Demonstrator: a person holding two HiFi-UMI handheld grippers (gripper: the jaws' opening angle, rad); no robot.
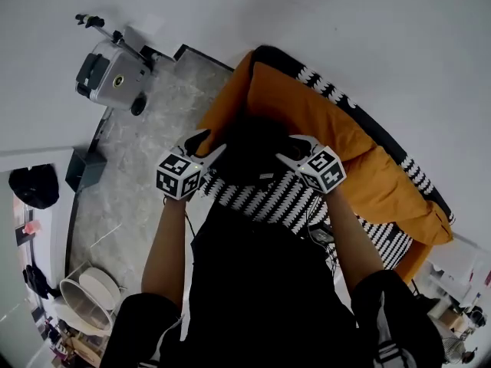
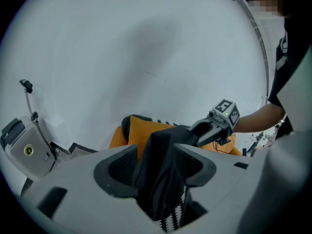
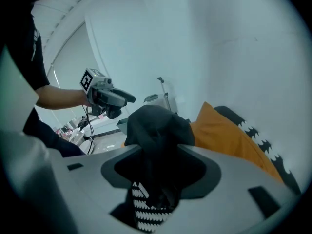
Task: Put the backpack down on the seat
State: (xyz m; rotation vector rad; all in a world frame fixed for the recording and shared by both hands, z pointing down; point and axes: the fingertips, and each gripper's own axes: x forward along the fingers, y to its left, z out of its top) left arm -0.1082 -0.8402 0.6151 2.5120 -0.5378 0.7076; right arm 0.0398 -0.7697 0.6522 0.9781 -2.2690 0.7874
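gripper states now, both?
Left gripper: open, backpack fabric between its jaws, not clamped.
Right gripper: open, backpack fabric between its jaws too.

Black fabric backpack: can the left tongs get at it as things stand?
Probably yes. The left tongs are right at the black fabric backpack, their jaws apart with its fabric already between them; nothing stands in the way.

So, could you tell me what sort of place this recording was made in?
Probably a living room or lounge, indoors: an orange-cushioned sofa stands against a white wall, the ground is a stone floor, and a hard-shell suitcase is parked by the wall.
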